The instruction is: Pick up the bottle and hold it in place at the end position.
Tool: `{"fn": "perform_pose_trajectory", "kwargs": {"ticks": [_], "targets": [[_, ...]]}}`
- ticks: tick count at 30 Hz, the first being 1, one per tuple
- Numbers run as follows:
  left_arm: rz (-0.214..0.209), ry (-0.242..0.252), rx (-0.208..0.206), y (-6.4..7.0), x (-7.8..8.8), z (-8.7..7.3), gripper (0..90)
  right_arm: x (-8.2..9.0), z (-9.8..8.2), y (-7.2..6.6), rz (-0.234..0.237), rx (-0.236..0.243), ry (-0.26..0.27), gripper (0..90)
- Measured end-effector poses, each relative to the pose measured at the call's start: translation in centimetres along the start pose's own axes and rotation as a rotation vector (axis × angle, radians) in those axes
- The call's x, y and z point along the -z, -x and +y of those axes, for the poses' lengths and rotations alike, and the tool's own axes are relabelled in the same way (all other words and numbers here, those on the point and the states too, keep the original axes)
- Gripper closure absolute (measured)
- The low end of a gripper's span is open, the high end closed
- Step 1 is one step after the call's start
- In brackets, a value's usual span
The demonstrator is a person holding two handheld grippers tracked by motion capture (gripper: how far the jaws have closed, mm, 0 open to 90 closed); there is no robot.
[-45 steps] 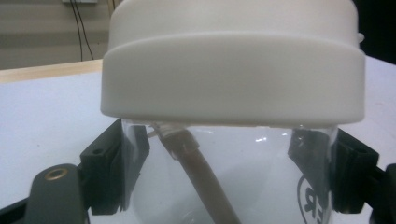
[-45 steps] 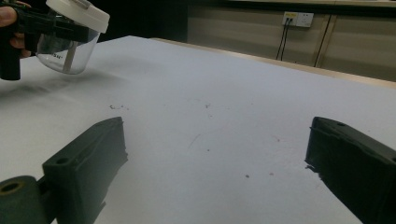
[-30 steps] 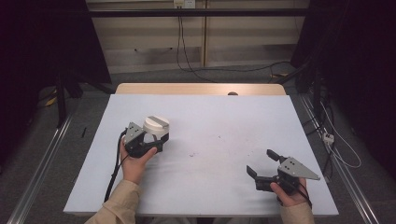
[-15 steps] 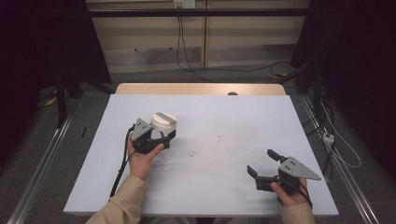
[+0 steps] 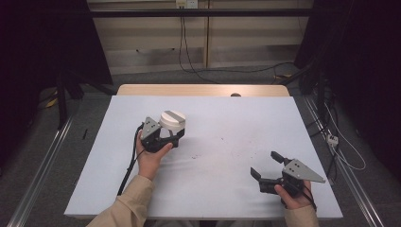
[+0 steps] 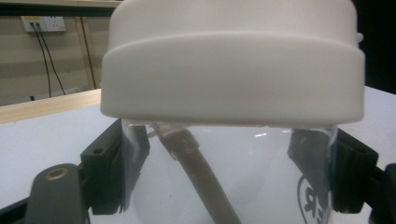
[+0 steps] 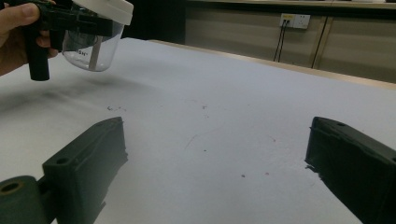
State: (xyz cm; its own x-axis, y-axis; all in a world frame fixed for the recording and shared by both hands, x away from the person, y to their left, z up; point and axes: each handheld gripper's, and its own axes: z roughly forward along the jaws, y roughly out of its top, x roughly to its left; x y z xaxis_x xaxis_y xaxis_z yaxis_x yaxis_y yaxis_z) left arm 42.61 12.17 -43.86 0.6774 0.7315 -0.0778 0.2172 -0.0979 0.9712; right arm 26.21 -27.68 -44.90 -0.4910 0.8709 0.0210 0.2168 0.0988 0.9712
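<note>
- Clear jar (image 5: 172,126) with a broad white lid (image 6: 232,60): carried in the air above the left half of the desk (image 5: 227,118), its shadow falling on the sheet below it in the right gripper view; a brown stick-like part (image 6: 201,177) hangs inside from under the lid.
- Left claw (image 5: 176,136): pinching the jar's clear wall just beneath the lid, one black jaw on each side.
- Step in hand, as judged: transport of the gripped jar across the desk, toward its middle.
- Next move, as judged: a level carry, then a gentle lowering until the base rests flat before the jaws let go; tilting risks the smooth wall slipping.
- Right claw (image 5: 266,165): spread wide and empty, low over the desk's near right part, well apart from the jar.
- Writing: black print on the jar's wall, partly hidden by a jaw; "ER" or similar in the left gripper view, too incomplete to read as a word.
</note>
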Motion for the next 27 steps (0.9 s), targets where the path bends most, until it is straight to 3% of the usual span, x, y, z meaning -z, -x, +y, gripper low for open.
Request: {"fn": "perform_pose_trajectory", "kwargs": {"ticks": [22,27], "targets": [[-0.039,-0.019,0.004,1.1,-2.6,0.0,18.6,0.0,0.0,0.1,-0.001,-0.005,0.003,4.3],[-0.047,-0.033,-0.014,1.4,-3.2,0.2,18.6,0.0,-0.1,0.1,-0.001,-0.007,0.003,4.3]]}}
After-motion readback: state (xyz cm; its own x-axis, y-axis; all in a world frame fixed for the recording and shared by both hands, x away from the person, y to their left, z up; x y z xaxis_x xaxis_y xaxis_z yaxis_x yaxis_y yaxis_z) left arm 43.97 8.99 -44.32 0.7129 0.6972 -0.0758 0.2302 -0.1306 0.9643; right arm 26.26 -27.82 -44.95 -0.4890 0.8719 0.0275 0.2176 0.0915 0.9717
